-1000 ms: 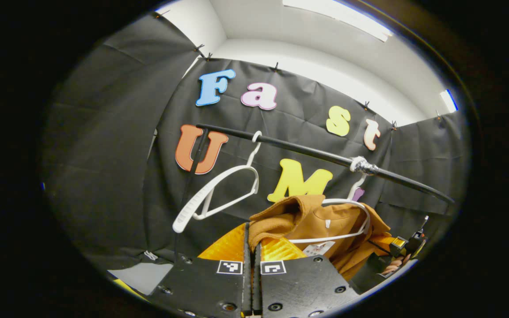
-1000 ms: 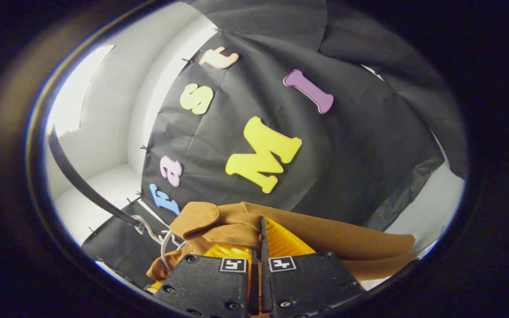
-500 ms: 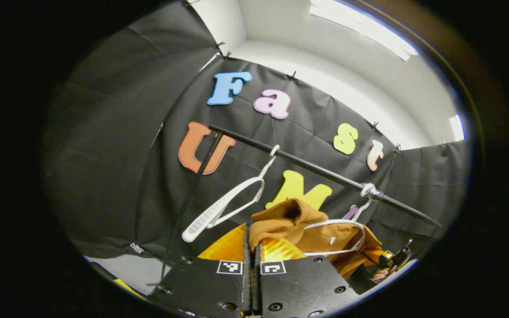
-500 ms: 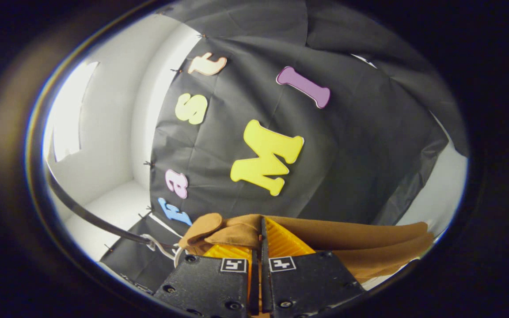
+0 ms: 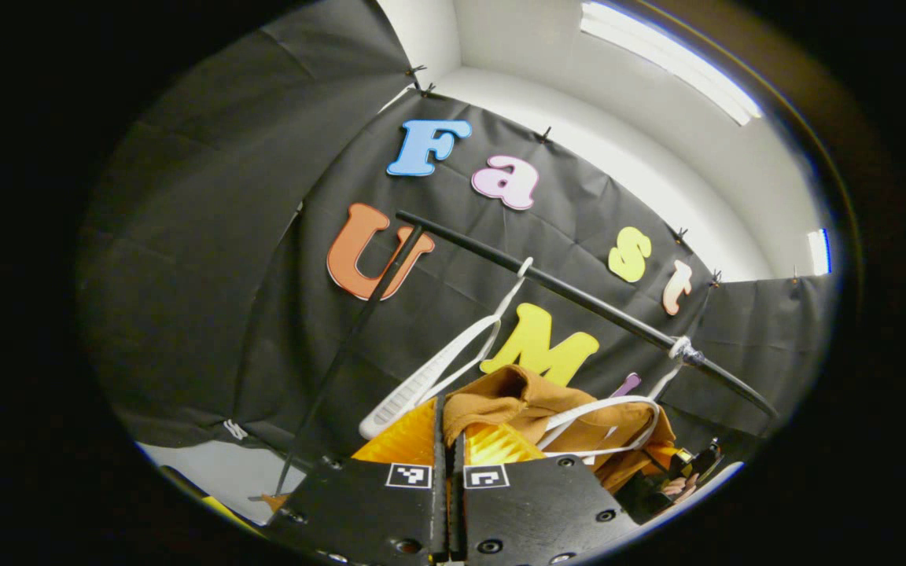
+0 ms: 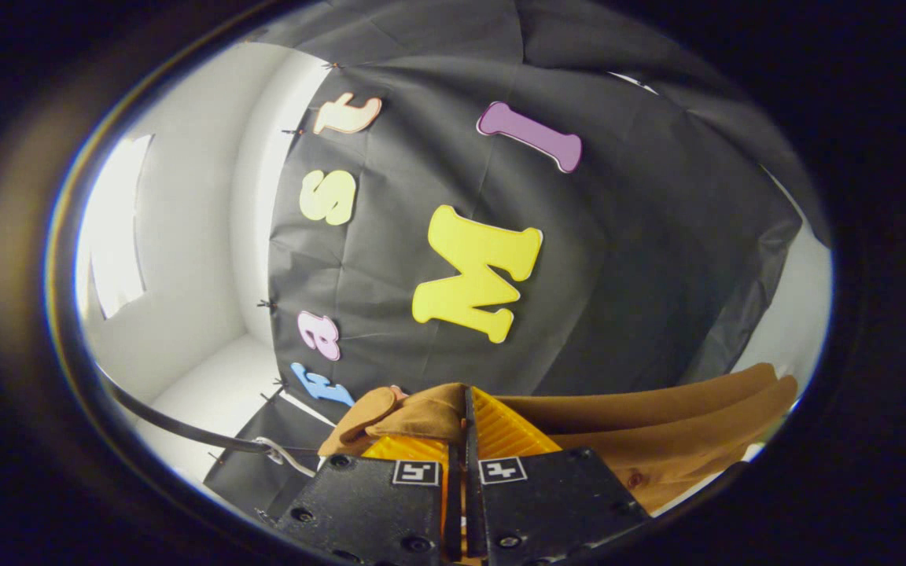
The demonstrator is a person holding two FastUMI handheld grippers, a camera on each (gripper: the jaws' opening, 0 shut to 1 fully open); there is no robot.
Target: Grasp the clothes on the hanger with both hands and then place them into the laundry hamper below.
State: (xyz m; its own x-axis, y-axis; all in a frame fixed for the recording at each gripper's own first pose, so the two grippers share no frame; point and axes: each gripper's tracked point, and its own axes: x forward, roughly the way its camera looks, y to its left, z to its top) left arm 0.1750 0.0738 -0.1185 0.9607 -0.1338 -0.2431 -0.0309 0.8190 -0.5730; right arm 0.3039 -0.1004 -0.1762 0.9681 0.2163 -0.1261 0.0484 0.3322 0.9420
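Observation:
A brown garment (image 5: 528,397) hangs around a white hanger (image 5: 606,406) hooked on a black rail (image 5: 579,303). My left gripper (image 5: 447,409) is shut on a fold of its collar edge, just left of the hanger. In the right gripper view the same brown garment (image 6: 657,440) stretches out to the right, and my right gripper (image 6: 465,402) is shut on its bunched cloth. The hanger's hook (image 6: 288,460) and the rail (image 6: 170,420) sit low on the left there. The far gripper, with a hand (image 5: 677,485) on it, shows past the garment in the left gripper view.
An empty white hanger (image 5: 437,377) hangs tilted on the rail, close to the left of the garment. A thin black upright pole (image 5: 359,330) meets the rail's left end. Black cloth walls close in behind, with a white ceiling and strip lights above.
Both grippers stay shut on the garment. In the left gripper view the rail and both hangers have slid right and lower. In the right gripper view the rail has sunk and the cloth reaches farther right.

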